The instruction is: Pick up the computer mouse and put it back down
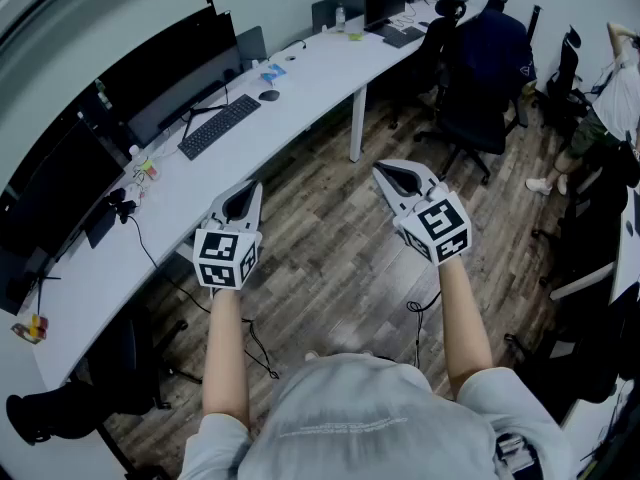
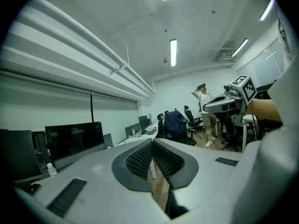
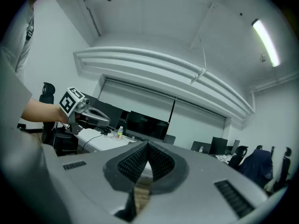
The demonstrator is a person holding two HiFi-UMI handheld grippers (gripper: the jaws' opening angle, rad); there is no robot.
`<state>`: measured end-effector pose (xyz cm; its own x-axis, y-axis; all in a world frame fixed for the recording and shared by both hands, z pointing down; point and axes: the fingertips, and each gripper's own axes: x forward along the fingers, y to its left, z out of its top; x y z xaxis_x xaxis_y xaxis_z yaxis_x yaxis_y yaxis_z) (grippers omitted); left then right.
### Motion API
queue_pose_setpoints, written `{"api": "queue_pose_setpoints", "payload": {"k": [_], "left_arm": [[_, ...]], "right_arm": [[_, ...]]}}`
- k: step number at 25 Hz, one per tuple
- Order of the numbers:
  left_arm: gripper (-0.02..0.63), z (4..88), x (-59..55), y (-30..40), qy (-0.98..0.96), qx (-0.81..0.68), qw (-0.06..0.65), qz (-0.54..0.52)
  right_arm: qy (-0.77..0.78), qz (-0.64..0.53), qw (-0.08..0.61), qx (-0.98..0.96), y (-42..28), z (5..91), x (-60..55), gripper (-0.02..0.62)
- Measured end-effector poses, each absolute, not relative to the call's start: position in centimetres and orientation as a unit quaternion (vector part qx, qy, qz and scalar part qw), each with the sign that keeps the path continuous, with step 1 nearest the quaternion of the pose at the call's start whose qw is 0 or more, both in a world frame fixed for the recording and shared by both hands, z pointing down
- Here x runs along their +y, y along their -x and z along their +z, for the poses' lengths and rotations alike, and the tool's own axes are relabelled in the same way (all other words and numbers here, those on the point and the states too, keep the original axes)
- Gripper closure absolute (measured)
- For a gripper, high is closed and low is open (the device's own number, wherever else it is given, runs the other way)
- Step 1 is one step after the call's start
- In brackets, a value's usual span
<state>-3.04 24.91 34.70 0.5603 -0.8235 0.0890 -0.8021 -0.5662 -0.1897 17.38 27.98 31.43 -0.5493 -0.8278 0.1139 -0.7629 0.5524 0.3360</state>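
A small dark computer mouse point(image 1: 268, 95) lies on the long white desk point(image 1: 180, 193), just right of the far end of a black keyboard point(image 1: 218, 126). My left gripper point(image 1: 244, 192) is held in the air beside the desk's front edge, well short of the mouse, jaws closed together with nothing between them. My right gripper point(image 1: 386, 174) hangs over the wooden floor to the right, also shut and empty. In the left gripper view the jaws point(image 2: 152, 142) meet at their tips. The right gripper view shows its jaws point(image 3: 147, 143) touching too. The mouse is not visible in either gripper view.
Dark monitors point(image 1: 170, 73) line the back of the desk, with cables and small items near them. Black office chairs point(image 1: 480, 63) stand at the far right. A person point(image 2: 204, 108) stands at the far end of the room. More monitors point(image 3: 149, 122) show in the right gripper view.
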Motion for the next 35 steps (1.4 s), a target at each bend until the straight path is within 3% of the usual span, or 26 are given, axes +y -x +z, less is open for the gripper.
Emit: {"api": "queue_pose_setpoints", "payload": {"k": [9,21,28,35], "left_arm": [[0.592,34.9,24.8,-0.7,0.879,0.462,0.070,-0.092],[0.592,36.4,26.1,-4.8,0.875,0.470,0.059,-0.105],[0.592,37.2,25.1,-5.4,0.872,0.475,0.046,-0.110],[0.592,39.3,21.6,-4.0,0.867,0.486,0.024,-0.108]], "right_arm": [[-0.448,-0.098,0.088,-0.884,-21.4,31.2,27.5,0.594],[-0.436,-0.096,0.132,-0.885,-26.6,33.9,27.5,0.589],[-0.430,-0.090,0.154,-0.885,-27.6,35.1,26.1,0.494],[-0.433,-0.075,0.159,-0.884,-27.0,36.5,22.6,0.469]]}}
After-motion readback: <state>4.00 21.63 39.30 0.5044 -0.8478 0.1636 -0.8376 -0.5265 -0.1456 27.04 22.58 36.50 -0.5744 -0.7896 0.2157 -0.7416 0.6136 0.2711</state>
